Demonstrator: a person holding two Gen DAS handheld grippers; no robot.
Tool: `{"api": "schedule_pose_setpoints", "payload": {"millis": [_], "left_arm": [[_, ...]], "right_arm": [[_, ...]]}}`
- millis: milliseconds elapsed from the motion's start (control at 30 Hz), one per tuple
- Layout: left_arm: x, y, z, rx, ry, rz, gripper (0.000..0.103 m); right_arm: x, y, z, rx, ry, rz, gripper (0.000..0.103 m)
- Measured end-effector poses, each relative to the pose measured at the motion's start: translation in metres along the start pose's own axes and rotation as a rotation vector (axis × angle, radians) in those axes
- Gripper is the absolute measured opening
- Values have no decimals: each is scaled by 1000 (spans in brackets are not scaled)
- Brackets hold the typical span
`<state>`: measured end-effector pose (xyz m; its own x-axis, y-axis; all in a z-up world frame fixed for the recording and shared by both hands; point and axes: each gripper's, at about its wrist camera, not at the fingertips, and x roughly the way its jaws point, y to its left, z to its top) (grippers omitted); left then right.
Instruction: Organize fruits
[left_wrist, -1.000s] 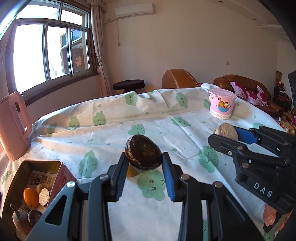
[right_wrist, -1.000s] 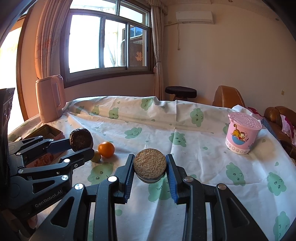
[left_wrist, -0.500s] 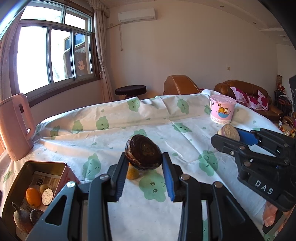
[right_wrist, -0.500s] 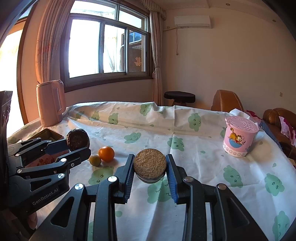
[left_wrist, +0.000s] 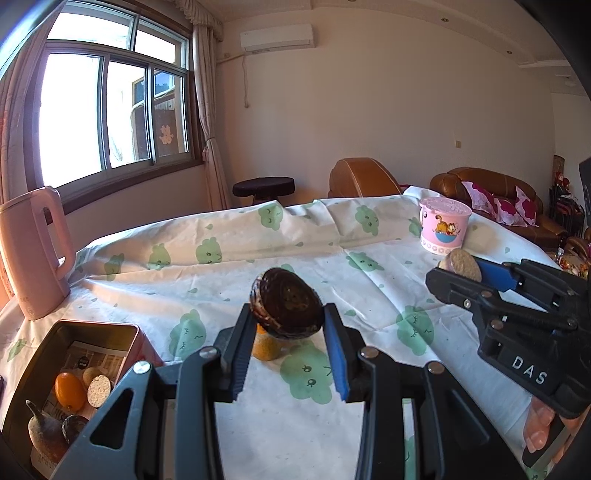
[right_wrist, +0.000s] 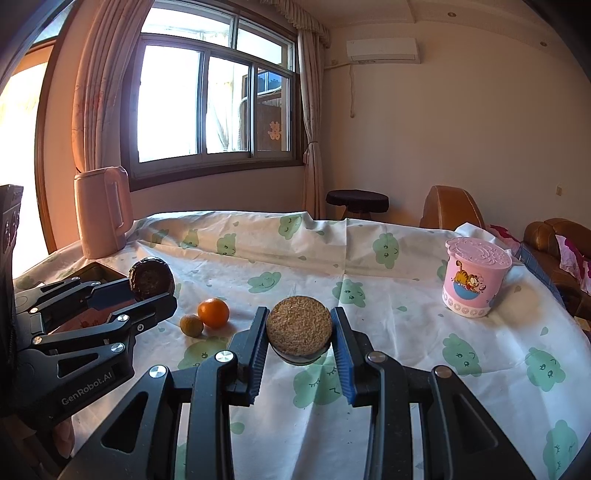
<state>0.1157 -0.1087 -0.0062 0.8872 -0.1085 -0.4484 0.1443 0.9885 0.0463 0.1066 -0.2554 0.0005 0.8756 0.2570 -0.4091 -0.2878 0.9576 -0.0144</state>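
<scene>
Fruits on record: a dark brown half fruit sits clamped between the pads of the left gripper, cut face toward the camera, held clear above the tablecloth. Right gripper is clamped on a tan round half fruit, rough cut face toward the lens, dark rind showing at its lower edge — also off the cloth.

Loose on the cloth, per right wrist view: an orange and a small yellow-green fruit, just beside each other, lying between the two grippers. In the left wrist view a yellowish fruit shows partly behind the held dark piece.

Open tin box at near left of the table holds an orange fruit, a tan cut piece beside it, and darker items toward the near corner — these too dim to identify. Printed paper lines the box floor.

Pink kettle stands beyond the box, near the window. Pink lidded cup with cartoon cat stands at far right of the table, well apart from the fruit.

Fingers of the person show under the right gripper body.
</scene>
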Motion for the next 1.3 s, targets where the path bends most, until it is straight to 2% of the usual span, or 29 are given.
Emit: {"api": "schedule_pose_setpoints", "payload": {"millis": [1033,1300], "left_arm": [[-22,6,-2,-21,-111,37,38],[-26,11,-4,-36,-118,33,38]], "right_arm": [[-16,1,-2,-4,-85,-12,35],[-21,6,-1,-18,-104,-20,35]]}}
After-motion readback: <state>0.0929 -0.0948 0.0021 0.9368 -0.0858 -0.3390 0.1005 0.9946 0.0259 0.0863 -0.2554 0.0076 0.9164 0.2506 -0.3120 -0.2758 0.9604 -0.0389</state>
